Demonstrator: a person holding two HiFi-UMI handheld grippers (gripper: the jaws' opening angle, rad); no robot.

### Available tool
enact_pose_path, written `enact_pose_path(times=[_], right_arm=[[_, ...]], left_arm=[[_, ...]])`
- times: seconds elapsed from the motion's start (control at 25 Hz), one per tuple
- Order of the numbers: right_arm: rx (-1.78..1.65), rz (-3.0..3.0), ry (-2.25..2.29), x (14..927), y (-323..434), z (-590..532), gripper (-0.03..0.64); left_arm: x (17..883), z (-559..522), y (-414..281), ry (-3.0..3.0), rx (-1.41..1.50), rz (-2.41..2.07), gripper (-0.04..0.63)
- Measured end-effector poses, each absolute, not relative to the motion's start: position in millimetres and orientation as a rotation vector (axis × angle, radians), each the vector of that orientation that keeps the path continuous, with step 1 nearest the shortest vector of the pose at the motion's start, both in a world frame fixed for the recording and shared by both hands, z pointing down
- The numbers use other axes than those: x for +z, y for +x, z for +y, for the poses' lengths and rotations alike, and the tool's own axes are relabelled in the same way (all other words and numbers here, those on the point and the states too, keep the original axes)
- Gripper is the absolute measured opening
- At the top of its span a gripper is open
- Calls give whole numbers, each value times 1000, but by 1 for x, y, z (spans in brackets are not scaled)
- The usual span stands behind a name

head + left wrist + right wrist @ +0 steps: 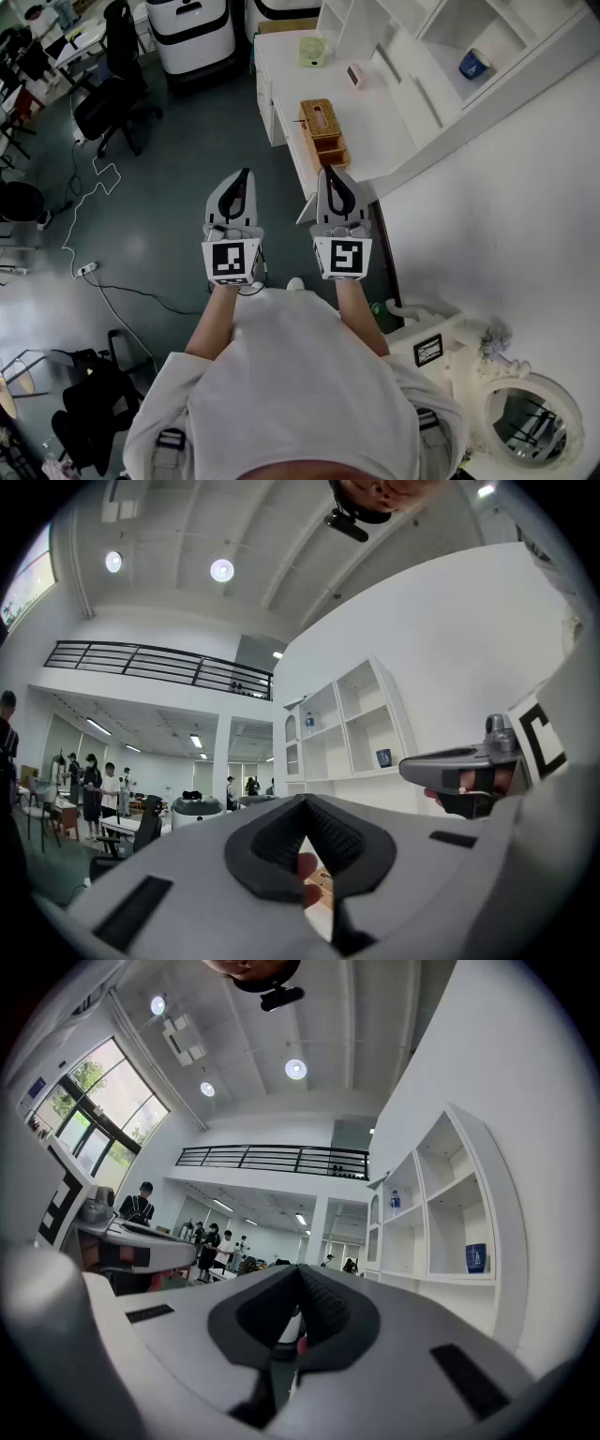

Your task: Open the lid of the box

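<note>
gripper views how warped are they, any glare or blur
Left gripper view: strong fisheye with a dark round border, shelves bowed, ceiling lamps blown out to white discs. Right gripper view: same fisheye, window bright but still readable, close foreground a little soft. Head view: milder distortion, even light, box sharp.

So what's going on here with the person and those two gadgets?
A person stands by a white desk, holding a two-jaw gripper in each hand. The left gripper and right gripper are both shut and empty, raised side by side. A brown box sits near the desk's edge, just ahead of the right gripper. Neither gripper appears to touch it.
</note>
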State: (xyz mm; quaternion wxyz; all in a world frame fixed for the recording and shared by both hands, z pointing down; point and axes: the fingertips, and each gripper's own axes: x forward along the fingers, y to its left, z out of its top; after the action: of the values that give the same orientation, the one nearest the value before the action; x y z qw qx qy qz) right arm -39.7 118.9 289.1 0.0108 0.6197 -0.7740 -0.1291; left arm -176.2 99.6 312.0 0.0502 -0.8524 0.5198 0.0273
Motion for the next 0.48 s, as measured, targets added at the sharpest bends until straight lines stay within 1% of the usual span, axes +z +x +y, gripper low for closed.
enact_pose_path(times=[0.48], right_arm=[[-479,-2421,2003,281,-12,122,-3]], left_arm=[[310,97,-160,-2597,84,1563,-8]])
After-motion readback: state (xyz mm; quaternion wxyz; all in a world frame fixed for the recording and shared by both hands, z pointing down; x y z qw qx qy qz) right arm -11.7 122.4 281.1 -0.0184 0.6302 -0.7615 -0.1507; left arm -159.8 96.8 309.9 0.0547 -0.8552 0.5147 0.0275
